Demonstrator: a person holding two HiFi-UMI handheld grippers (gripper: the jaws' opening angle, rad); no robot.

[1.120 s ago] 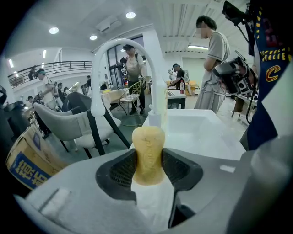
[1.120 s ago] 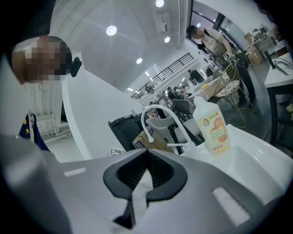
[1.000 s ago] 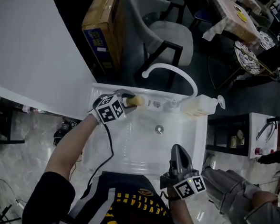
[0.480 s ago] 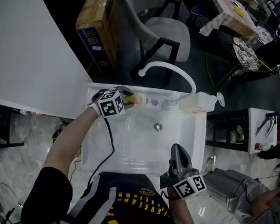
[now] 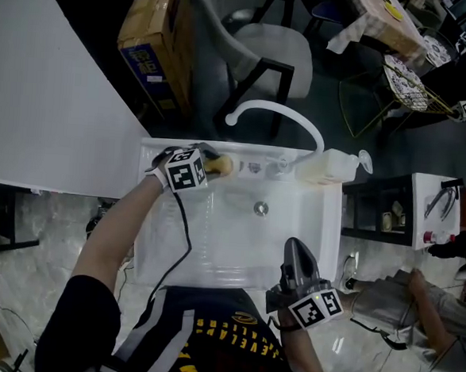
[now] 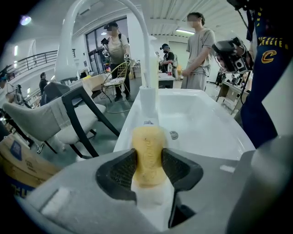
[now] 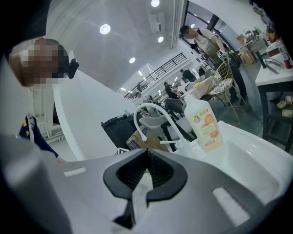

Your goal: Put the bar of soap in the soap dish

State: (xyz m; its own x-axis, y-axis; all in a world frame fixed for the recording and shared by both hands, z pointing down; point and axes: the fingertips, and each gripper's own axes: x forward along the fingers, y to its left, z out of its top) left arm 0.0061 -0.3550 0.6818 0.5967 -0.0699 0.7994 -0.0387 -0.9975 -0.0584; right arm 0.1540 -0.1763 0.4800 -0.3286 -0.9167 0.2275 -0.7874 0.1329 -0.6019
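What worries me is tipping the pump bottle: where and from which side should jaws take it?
Probably the body of the pump bottle at mid height, below the narrow neck, approached from the basin side. It stands upright on the back ledge of the sink with the faucet close on its left, so the front is open.

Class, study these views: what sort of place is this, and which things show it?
Probably an open-plan workshop or lab, not a bathroom: the white sink stands beside a grey chair and cardboard box, with people nearby.

One soap bar (image 5: 226, 166), one sink (image 5: 236, 249), one bottle (image 5: 327, 167), two tools (image 5: 215, 165) (image 5: 296, 246)
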